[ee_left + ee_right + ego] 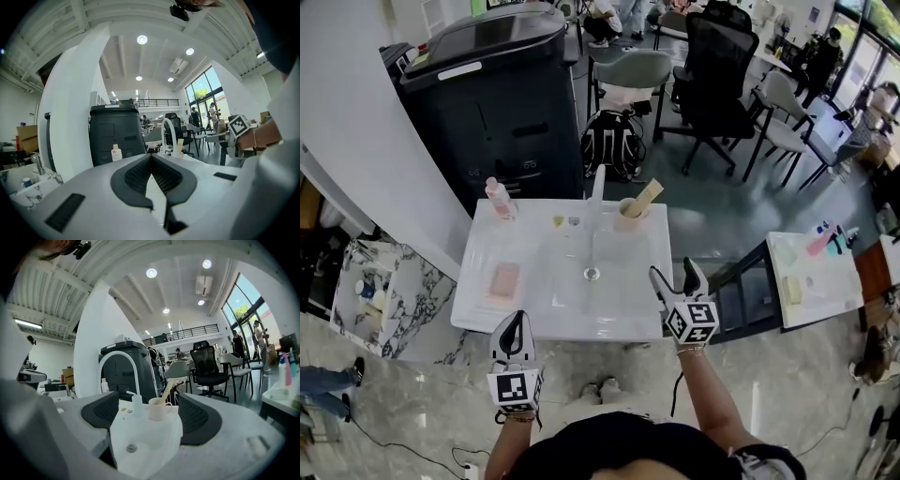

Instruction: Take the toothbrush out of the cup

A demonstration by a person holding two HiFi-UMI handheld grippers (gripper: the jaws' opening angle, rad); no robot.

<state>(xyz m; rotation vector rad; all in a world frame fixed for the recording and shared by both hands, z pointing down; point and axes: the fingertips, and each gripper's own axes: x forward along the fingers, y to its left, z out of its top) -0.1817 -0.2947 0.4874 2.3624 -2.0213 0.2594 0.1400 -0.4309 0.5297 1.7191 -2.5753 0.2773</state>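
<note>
A cream cup (629, 217) stands at the back right of the white washbasin (628, 309), with a pale wooden toothbrush (643, 198) leaning out of it to the right. In the right gripper view the cup (159, 409) and toothbrush (167, 389) sit straight ahead between the jaws, some way off. My right gripper (676, 276) is open over the basin's right front edge, holding nothing. My left gripper (515, 321) is shut and empty at the basin's front left edge. From the left gripper view (151, 159) the cup (177, 153) is small and far off.
A white arched faucet (597, 190) rises just left of the cup. A pink-capped bottle (499, 199) stands at the basin's back left, and a pink soap bar (504, 279) lies on its left side. The drain (592, 274) is mid-basin. A dark bin (492, 94) stands behind.
</note>
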